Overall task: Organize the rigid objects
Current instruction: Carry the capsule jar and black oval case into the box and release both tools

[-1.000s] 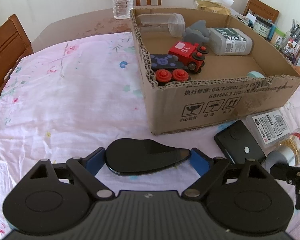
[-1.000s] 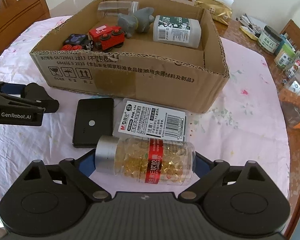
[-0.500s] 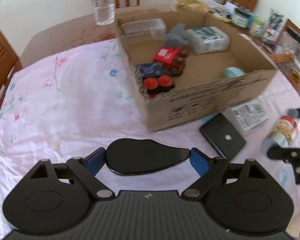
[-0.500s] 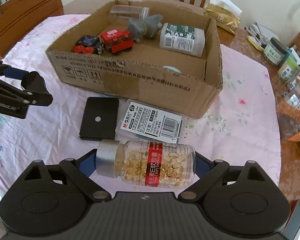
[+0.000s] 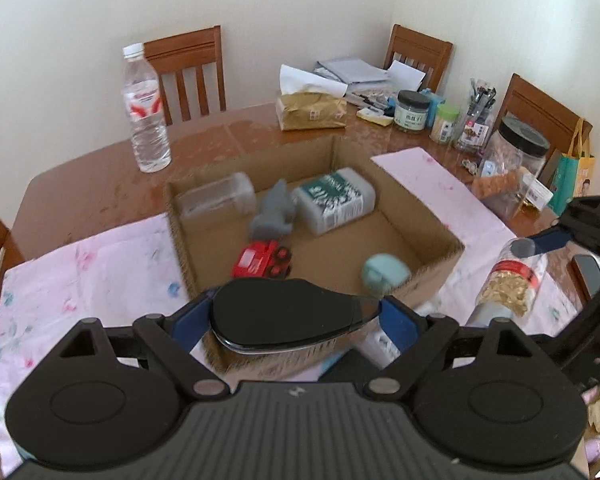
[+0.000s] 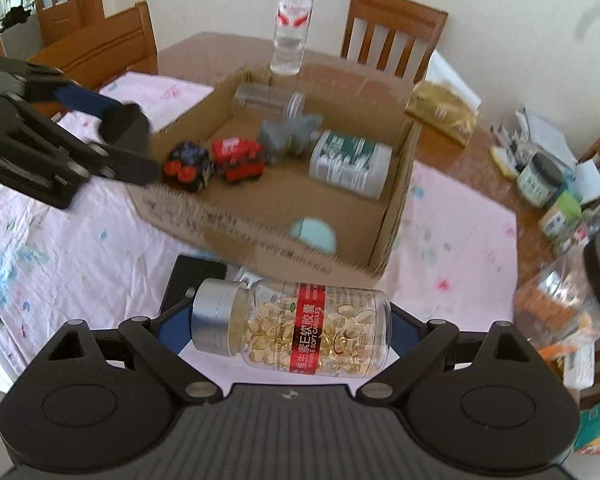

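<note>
**Both grippers loaded above the cardboard box**

In the left wrist view, the left gripper (image 5: 296, 314) sits at lower centre, its blue pads clamped on a flat black case (image 5: 288, 312) with a glossy teardrop outline. The case hangs over the near wall of the cardboard box (image 5: 420, 216) and hides that wall's middle. At the right edge of this frame the right gripper (image 5: 540, 264) appears from the side, holding a capsule bottle (image 5: 508, 280) tilted, off the box's right corner.

The right wrist view shows that bottle far better: the right gripper (image 6: 292, 328) has its pads closed on the bottle's two ends, silver cap (image 6: 214, 312) to the left, red label band and golden capsules readable, held above the pink cloth (image 6: 452, 248) just short of the box's near wall. Beneath it lie a black slab (image 6: 192, 280) and a white packet, mostly hidden; the left view barely shows them.

Inside the box, both views show a red toy train (image 6: 238, 158), a grey figure (image 6: 290, 136), a green-labelled white bottle (image 6: 350, 162), a clear jar (image 6: 270, 100) and a pale teal round thing (image 6: 314, 236). Only the right view shows the dark toy car with red wheels (image 6: 188, 162), which the black case covers in the left view. A water bottle (image 5: 146, 112) stands on bare table beyond the box.
</note>
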Action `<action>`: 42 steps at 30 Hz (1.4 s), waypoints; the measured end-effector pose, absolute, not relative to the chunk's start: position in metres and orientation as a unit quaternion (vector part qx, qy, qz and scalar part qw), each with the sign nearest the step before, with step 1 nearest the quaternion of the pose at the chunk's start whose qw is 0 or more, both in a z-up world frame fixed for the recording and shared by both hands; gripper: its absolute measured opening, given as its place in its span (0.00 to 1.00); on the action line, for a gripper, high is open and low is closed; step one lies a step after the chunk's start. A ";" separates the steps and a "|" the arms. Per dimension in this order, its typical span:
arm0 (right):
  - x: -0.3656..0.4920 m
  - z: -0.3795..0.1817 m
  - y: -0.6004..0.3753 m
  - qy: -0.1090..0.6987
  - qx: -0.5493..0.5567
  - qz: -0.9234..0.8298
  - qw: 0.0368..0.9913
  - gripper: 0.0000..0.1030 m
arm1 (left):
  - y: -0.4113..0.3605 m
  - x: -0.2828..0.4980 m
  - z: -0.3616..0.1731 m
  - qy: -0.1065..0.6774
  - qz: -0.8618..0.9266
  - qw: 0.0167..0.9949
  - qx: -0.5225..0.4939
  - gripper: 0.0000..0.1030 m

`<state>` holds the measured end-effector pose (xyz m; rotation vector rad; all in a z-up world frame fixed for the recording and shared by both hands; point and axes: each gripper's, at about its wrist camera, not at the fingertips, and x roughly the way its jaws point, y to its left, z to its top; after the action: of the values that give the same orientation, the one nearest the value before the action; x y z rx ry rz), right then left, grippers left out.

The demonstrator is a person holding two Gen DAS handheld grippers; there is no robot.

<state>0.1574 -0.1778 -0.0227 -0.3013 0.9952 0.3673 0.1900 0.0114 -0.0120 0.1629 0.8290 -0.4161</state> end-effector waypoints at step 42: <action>0.273 -0.043 -0.099 0.452 -0.189 0.269 0.829 0.94 | 0.084 0.145 -0.024 0.398 -0.006 0.917 0.029 0.97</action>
<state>0.2732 -0.0986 -0.0432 -0.4015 0.9586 0.5709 0.1451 0.0840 -0.0240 0.0587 0.8195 -0.0127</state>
